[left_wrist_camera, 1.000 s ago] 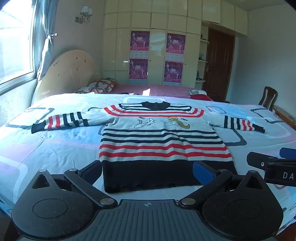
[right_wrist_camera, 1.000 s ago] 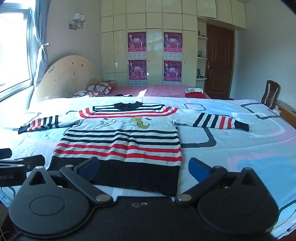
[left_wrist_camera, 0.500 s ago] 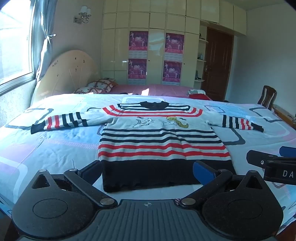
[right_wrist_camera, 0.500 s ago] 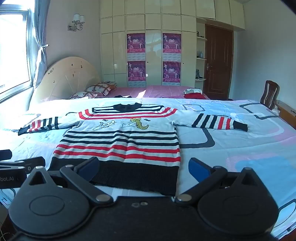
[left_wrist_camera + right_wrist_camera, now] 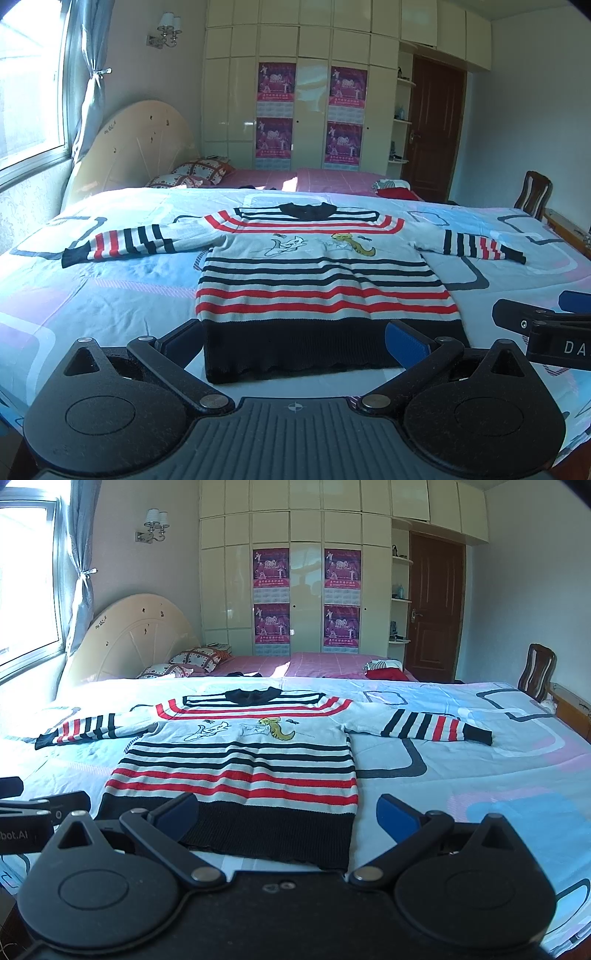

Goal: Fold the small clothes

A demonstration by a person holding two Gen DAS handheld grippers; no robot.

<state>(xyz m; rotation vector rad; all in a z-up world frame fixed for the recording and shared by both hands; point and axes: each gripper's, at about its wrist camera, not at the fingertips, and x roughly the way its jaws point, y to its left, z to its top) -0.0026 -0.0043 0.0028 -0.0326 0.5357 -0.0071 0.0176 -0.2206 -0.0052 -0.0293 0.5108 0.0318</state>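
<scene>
A small striped sweater [image 5: 317,280] in white, red and black lies flat on the bed, both sleeves spread out, black hem nearest me. It also shows in the right wrist view [image 5: 240,764]. My left gripper [image 5: 295,341] is open and empty, hovering just before the hem. My right gripper [image 5: 286,814] is open and empty, before the hem's right part. The right gripper's side shows at the right edge of the left wrist view [image 5: 546,328]. The left gripper's side shows at the left edge of the right wrist view [image 5: 33,812].
The bed has a light blue patterned cover [image 5: 110,295]. Behind it stands a second bed with a pink sheet [image 5: 332,179], pillows [image 5: 199,171] and a small pile of clothes [image 5: 391,186]. A wooden chair [image 5: 532,192] stands at the right, a window at the left.
Both grippers have risen or tilted slightly, so the sweater sits a little lower in view. The sweater has not moved and both grippers stay open.
</scene>
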